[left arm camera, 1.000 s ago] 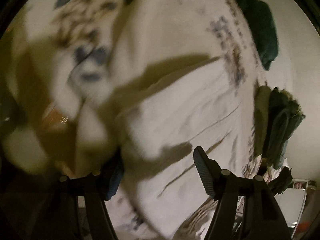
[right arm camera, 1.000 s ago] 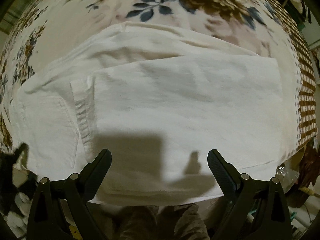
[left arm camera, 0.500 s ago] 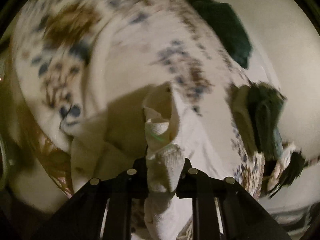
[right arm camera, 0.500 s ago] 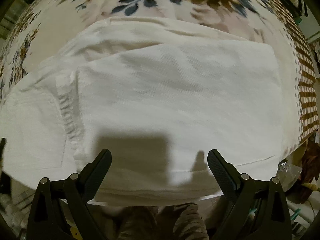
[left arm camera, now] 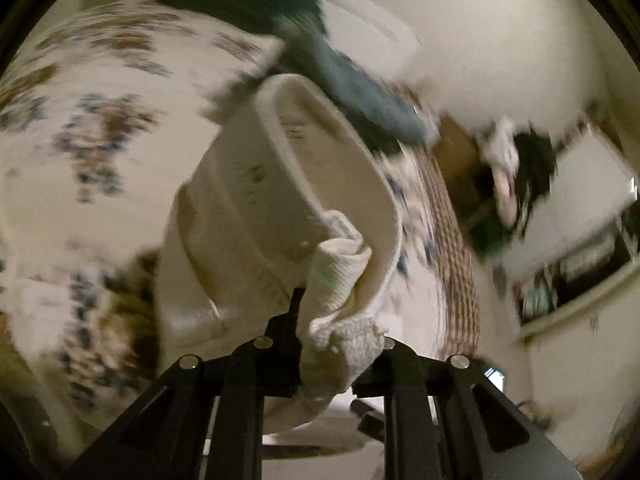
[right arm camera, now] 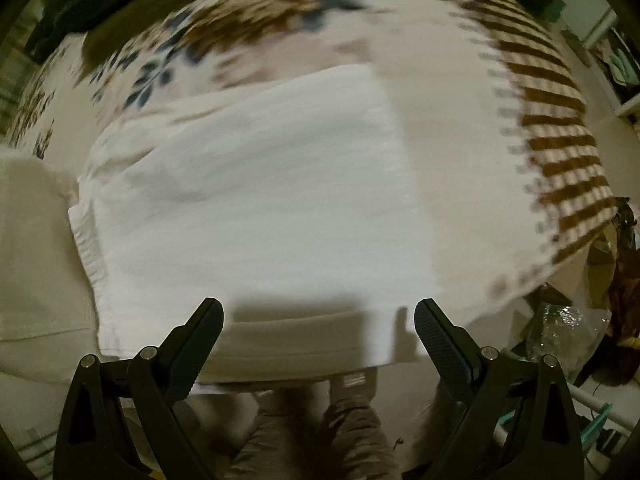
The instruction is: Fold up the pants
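Left wrist: left gripper (left arm camera: 340,320) clamps pants (left arm camera: 280,184).

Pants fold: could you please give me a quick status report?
Left claw shut on pants waistband, cloth lifted off floral bedspread. Right claw open, empty, over folded part. Nothing in the way.

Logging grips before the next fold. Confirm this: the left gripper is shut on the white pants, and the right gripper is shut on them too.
Wrong on the right. The right wrist view shows the right gripper open above the pants, its fingers apart with nothing between them. The left gripper is shut on the pants, as stated.
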Demonstrator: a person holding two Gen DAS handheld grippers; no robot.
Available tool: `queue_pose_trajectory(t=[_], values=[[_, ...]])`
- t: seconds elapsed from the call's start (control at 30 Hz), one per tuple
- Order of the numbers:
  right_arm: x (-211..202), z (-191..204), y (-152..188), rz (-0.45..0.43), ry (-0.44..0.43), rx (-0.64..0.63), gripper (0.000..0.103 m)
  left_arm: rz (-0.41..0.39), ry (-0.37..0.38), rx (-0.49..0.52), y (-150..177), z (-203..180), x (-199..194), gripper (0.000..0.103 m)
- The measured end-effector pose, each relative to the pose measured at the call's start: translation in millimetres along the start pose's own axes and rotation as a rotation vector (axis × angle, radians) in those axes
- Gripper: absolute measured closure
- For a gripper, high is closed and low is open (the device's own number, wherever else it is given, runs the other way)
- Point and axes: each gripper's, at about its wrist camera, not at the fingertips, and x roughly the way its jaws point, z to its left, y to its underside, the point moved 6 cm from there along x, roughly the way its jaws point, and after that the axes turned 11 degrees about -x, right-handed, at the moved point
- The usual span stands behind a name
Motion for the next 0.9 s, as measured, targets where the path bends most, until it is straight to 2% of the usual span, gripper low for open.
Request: queue_pose_trajectory(t=[0.1, 0.17, 0.23, 0.3, 0.33, 0.4, 0.43, 0.47, 0.6, 0.67, 0.8, 0.9], values=[[-7.5, -36.5, 3.0, -0.001, 0.008, -0.011, 0.005, 0.096, -0.052, 0.060, 35.9, -21.3, 49.7, 0.090], [-10.9, -63.0, -6.6, -0.001, -0.001, -0.007, 0.005, 0.160, -0.102, 0.103, 56.0, -24.9, 79.8, 0.089], [-11.4, -93.6, -20.0, -0.004, -0.017, 0.006, 0.005, 0.223, -0.148, 0.103, 68.9, -22.5, 103.8, 0.088], [-16.3, -108.5, -30.2, -0.011, -0.047, 0.036, 0.005, 0.285, -0.217, 0.109, 77.3, -20.2, 117.0, 0.085], [-18.0, -111.7, -34.3, -0.015, -0.076, 0.054, 0.005, 0.300, -0.224, 0.109, 79.3, -22.0, 115.8, 0.080], [-18.3, -112.8, -43.2, -0.032, -0.156, 0.087, 0.005, 0.327, -0.194, 0.095, 84.6, -28.4, 101.7, 0.059], [-22.6, -113.0, -49.3, -0.052, -0.233, 0.106, 0.005, 0.346, -0.175, 0.080, 85.3, -29.0, 95.2, 0.033], [-26.0, -110.1, -54.9, -0.065, -0.295, 0.109, 0.005, 0.353, -0.162, 0.068, 82.1, -29.2, 86.6, 0.026], [-28.4, -82.7, -76.6, -0.095, -0.465, 0.074, 0.005, 0.288, -0.207, 0.081, 67.4, -15.7, 50.9, 0.026], [-17.7, -55.4, -89.8, -0.086, -0.522, 0.028, 0.005, 0.249, -0.269, 0.075, 53.0, 9.5, 37.1, 0.026], [18.6, -6.4, -107.2, -0.023, -0.538, -0.068, 0.005, 0.209, -0.388, 0.035, 27.5, 63.6, 25.7, 0.026], [50.8, 18.4, -115.9, 0.037, -0.499, -0.100, 0.005, 0.176, -0.447, -0.014, 13.6, 96.5, 19.0, 0.026]])
